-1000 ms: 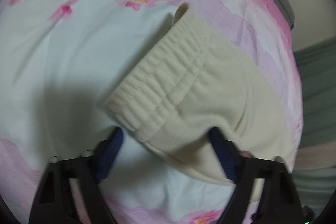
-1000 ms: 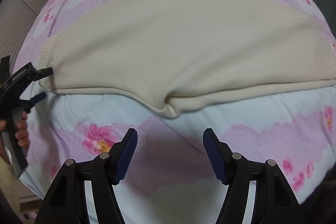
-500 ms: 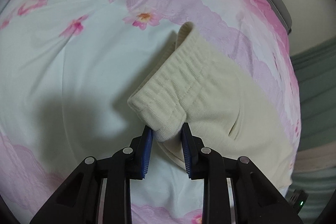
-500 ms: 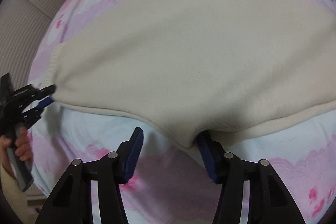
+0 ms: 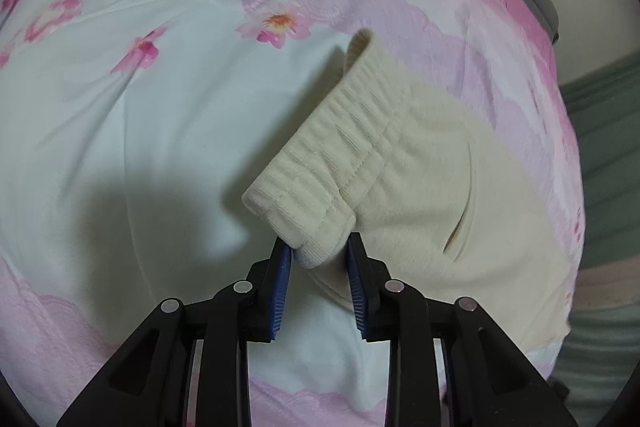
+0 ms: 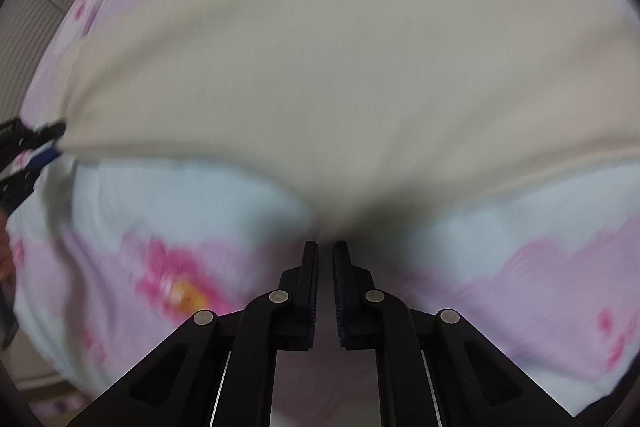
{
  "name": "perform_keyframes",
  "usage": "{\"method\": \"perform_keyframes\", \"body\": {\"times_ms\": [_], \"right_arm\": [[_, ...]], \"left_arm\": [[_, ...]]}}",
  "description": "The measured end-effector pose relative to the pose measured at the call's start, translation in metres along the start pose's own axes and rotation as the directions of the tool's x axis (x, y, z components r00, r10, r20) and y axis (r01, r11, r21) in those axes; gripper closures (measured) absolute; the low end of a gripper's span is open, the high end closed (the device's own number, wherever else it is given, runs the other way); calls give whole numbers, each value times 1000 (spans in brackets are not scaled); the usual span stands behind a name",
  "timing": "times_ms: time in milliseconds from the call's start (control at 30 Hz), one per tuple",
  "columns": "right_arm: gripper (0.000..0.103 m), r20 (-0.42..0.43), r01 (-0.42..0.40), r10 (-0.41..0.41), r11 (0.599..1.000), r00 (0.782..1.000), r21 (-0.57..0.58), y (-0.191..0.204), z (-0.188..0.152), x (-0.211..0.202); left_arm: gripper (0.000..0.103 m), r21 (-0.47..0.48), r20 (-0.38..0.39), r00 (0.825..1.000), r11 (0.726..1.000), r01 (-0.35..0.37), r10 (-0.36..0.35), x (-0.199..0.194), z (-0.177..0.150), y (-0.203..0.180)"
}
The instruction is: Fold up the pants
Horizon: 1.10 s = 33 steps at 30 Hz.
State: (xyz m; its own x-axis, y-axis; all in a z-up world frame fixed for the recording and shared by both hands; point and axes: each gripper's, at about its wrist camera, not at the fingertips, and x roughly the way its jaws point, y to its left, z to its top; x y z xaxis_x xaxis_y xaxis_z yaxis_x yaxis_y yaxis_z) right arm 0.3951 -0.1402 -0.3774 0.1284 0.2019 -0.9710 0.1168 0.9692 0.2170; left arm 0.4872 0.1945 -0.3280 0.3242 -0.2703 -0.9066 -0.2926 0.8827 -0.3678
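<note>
No brand, label or readable writing anywhere in either view. One pair of cream pants (image 5: 424,183) lies spread on a bedsheet (image 5: 120,131) w/ pink flower print; the ribbed elastic waistband (image 5: 340,155) sits toward the bed's left end, as the right wrist view shows it, and the rest of the cloth runs off to the right. The left gripper (image 5: 319,247) points steeply down at the waistband's near corner, and its two blue pads (image 5: 282,275) are clamped on that folded corner, one on each side, w/ the cloth bunched between them; its jaws have just been closing onto it. A slit pocket opening (image 5: 460,227) shows in the cloth just right of the grip. The right gripper (image 6: 325,247) also points steeply down, at the near edge of the pants (image 6: 320,75) where the cloth dips to a point. Its jaws have just been closing and now stand nearly together, only a thin slit between them; the view is motion-blurred, so whether the cloth's tip is caught in that slit can't be told. At the far left of the right wrist view, the left gripper (image 6: 44,143) is seen pinching the pants' corner. Count: 1 pants, 2 grippers, 1 sheet.
</note>
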Motion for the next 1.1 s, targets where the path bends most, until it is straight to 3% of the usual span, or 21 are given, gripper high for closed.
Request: {"method": "perform_keyframes", "body": {"times_ms": [67, 100, 133, 233, 333, 533, 733, 833, 900, 1100], "right_arm": [[89, -6, -3, 3, 999, 1000, 35, -3, -10, -7], [75, 11, 10, -11, 999, 1000, 42, -3, -15, -16], [62, 39, 15, -17, 999, 999, 50, -3, -21, -30], [61, 118, -11, 5, 999, 993, 52, -5, -34, -73], [61, 164, -17, 9, 999, 986, 46, -15, -42, -112], [60, 275, -20, -5, 996, 961, 88, -58, -41, -191], [60, 392, -15, -54, 985, 918, 171, -136, -42, -254], [60, 434, -8, -87, 977, 897, 213, -189, -41, -277], [60, 448, -5, -104, 972, 888, 237, -223, -38, -287], [60, 457, -7, -110, 969, 883, 246, -338, -13, -302]], "left_arm": [[68, 84, 15, 998, 995, -60, 59, -13, -5, -11], [63, 153, 30, 995, 983, -102, 98, -23, -9, -19], [51, 200, 44, 993, 973, -120, 113, -30, -13, -25], [46, 388, 105, 986, 907, -161, 130, -65, -38, -57], [39, 504, 137, 983, 845, -176, 124, -96, -65, -90], [30, 597, 170, 985, 793, -122, 24, -138, -114, -169], [23, 687, 168, 983, 723, -68, -67, -147, -172, -265], [21, 698, 174, 982, 713, -69, -76, -137, -199, -314], [20, 690, 178, 982, 720, -73, -70, -125, -218, -349], [14, 601, 143, 989, 797, -61, -32, -83, -261, -435]]}}
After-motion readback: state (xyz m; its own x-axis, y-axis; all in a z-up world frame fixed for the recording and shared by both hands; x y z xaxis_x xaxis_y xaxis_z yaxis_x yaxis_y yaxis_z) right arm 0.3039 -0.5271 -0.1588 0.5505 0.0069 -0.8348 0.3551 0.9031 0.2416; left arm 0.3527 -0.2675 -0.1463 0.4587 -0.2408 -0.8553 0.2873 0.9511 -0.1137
